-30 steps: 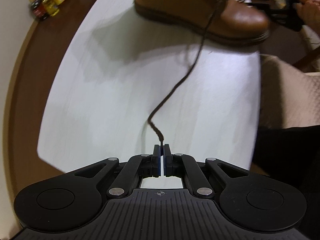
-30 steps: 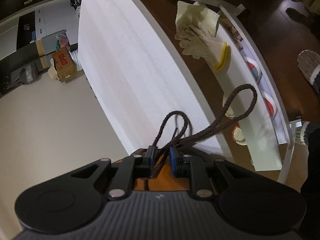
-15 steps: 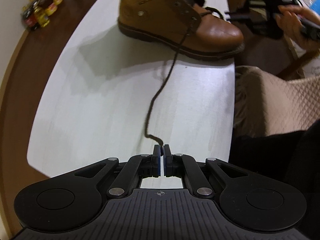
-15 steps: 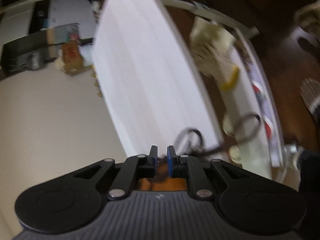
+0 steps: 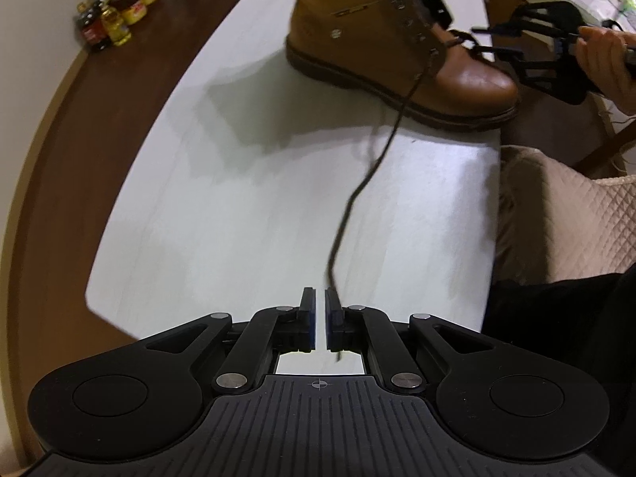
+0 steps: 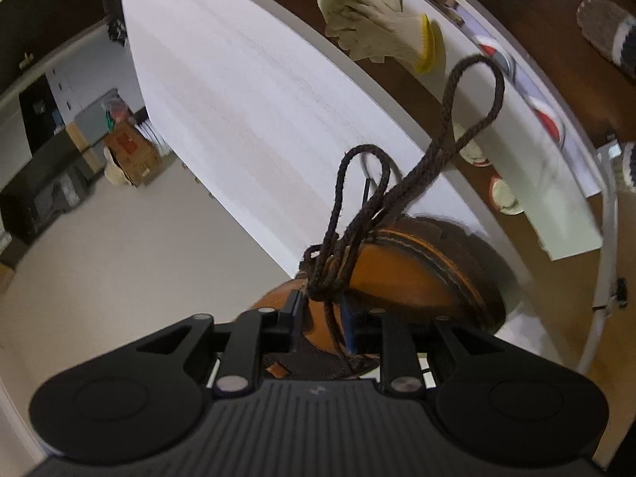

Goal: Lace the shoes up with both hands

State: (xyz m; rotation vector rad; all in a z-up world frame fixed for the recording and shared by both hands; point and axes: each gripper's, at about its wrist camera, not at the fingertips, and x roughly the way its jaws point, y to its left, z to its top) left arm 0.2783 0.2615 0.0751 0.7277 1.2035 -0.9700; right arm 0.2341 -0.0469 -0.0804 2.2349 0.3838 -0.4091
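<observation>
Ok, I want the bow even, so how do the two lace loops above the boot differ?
The larger loop reaches much further out than the smaller loop. The larger loop leans well to the right, while the smaller loop stands nearer upright. Both are the same dark brown braided lace, and both rise from one crossing on the tan boot.

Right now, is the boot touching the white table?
Touching. The left wrist view shows the boot standing upright with its dark sole flat on the white table, with no gap beneath it.
</observation>
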